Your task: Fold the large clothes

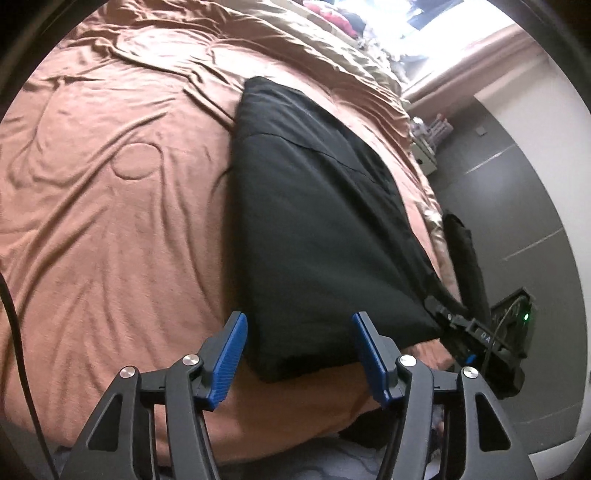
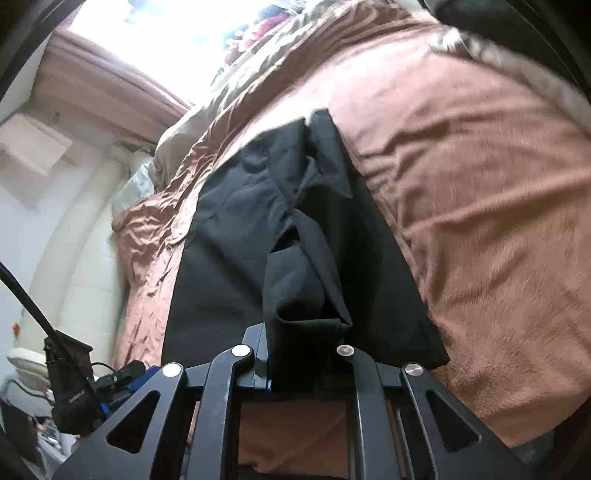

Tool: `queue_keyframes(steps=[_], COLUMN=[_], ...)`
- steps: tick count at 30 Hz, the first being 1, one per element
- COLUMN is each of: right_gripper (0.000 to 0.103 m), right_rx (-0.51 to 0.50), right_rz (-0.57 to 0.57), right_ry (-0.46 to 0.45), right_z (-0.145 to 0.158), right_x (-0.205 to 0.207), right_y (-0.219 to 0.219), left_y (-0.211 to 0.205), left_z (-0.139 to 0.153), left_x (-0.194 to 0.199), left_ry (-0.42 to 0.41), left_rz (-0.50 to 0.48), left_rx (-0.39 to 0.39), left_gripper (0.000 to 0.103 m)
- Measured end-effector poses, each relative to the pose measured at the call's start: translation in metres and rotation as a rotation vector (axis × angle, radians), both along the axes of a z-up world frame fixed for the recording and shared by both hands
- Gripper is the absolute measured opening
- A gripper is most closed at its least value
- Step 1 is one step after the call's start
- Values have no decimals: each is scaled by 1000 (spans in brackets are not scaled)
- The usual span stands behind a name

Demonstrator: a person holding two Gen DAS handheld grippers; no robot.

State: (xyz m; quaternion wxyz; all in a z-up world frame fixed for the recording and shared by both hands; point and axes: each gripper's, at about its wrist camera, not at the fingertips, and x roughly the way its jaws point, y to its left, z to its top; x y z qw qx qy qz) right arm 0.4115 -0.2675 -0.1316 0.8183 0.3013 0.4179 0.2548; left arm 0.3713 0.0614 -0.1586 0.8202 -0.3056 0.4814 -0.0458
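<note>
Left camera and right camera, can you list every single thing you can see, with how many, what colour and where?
black garment: one, black, lying folded on the bed, near its edge
bed cover: one, brown, wrinkled, spread under the garment
beige bedding: one, beige, bunched at the far end of the bed
clothes pile: one, red and dark, far end, blurred
floor: grey, beside the bed
left gripper: one, black with blue pads, open, its fingers either side of the garment's near corner
right gripper: one, black, shut on a bunched edge of the garment
</note>
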Motion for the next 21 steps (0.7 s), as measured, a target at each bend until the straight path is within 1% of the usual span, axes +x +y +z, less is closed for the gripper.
queue_keyframes(steps=[3, 7, 9, 10, 13, 14, 17, 21], right_gripper=[11, 11, 11, 11, 11, 11, 10, 10], right_rx=[23, 52, 79, 80, 21, 19, 60, 73], right_rz=[4, 10, 28, 29, 23, 20, -4, -44], right_ry=[6, 18, 36, 30, -14, -16, 7, 37], right_z=[-5, -3, -2, -1, 1, 1, -7, -24], right_x=[2, 10, 14, 13, 6, 4, 1, -12], right_y=[-4, -13, -18, -19, -17, -18, -26, -40], left_y=[15, 21, 19, 17, 8, 5, -6, -20], left_z=[-5, -9, -11, -12, -17, -19, -22, -16], left_x=[1, -1, 3, 3, 11, 14, 22, 27], left_ry=[5, 15, 21, 20, 23, 27, 29, 17], left_rz=[26, 32, 22, 15, -14, -22, -51, -96], left_rx=[-11, -5, -8, -8, -8, -10, -29, 17], left_gripper=[61, 61, 61, 61, 61, 61, 60, 60])
